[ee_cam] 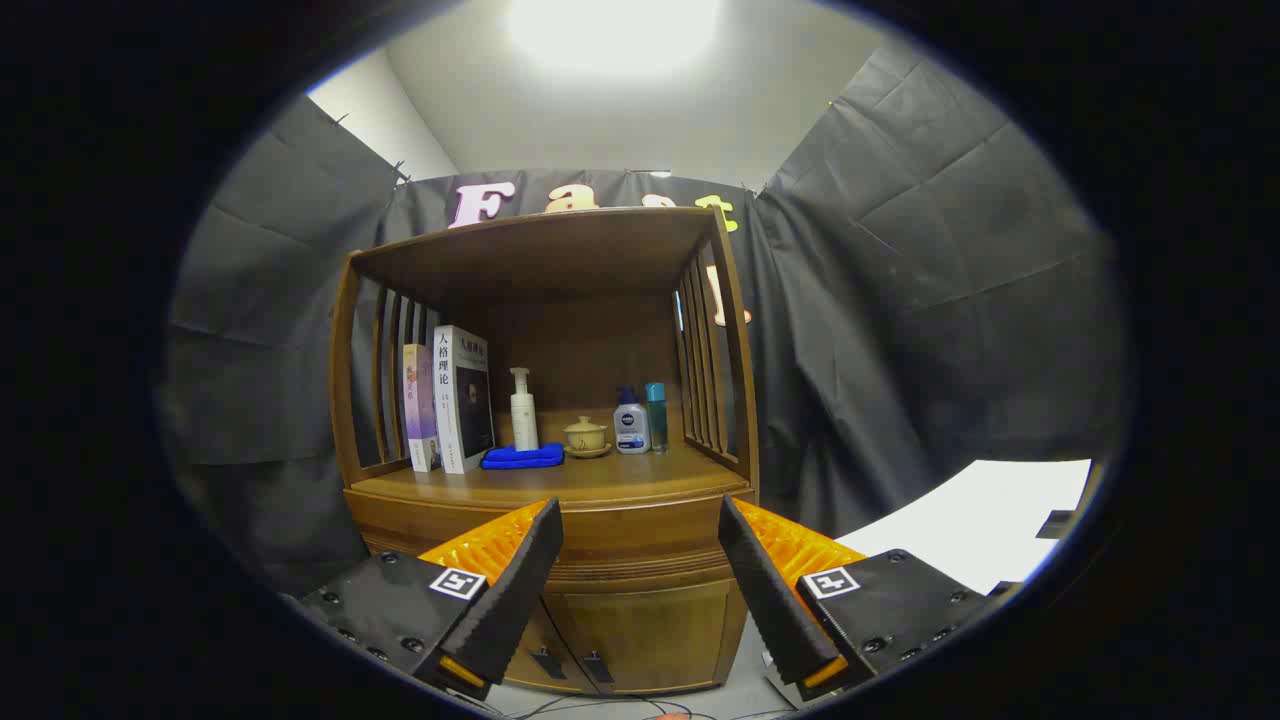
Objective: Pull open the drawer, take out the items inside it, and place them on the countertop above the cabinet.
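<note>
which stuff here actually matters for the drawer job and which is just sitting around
Part of the job:
- drawer, shut, between the fingers
- countertop above it
- gripper, open, holding nothing

Just sitting on the countertop:
- two books
- pump bottle
- blue cloth
- small lidded pot
- two small bottles

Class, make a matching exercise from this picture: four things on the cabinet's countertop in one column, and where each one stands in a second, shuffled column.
1. books
2. pump bottle
3. blue cloth
4. small pot

A. lying flat in front of the pump bottle
B. upright by the slatted side, farthest from the blue-capped bottles
C. on a saucer
D. standing behind the cloth

Pairs: 1-B, 2-D, 3-A, 4-C. The gripper is open, short of the cabinet.
</note>
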The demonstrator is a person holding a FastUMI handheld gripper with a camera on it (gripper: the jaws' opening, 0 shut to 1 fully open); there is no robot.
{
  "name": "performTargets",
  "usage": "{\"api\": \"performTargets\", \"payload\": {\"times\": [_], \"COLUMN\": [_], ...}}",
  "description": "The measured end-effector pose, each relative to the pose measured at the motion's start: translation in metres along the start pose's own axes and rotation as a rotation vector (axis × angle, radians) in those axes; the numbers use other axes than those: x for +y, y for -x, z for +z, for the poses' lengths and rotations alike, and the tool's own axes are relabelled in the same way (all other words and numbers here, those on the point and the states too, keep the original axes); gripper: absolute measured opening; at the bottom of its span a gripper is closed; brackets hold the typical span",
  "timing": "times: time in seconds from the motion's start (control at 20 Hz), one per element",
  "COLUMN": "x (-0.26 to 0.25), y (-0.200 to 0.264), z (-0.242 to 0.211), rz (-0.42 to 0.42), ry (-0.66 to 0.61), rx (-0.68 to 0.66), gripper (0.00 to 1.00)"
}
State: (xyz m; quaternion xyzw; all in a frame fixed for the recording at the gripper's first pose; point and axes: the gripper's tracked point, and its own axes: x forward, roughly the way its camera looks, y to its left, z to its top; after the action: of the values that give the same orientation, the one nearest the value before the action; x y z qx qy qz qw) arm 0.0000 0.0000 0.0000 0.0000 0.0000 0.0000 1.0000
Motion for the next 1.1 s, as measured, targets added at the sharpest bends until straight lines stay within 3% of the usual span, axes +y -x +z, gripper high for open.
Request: {"api": "performTargets", "payload": {"times": [1.1], "x": [0.006], "y": [-0.011], "z": [-0.006], "rz": [0.033], "ry": [-0.030], "rx": [0.010], "gripper": [0.99]}}
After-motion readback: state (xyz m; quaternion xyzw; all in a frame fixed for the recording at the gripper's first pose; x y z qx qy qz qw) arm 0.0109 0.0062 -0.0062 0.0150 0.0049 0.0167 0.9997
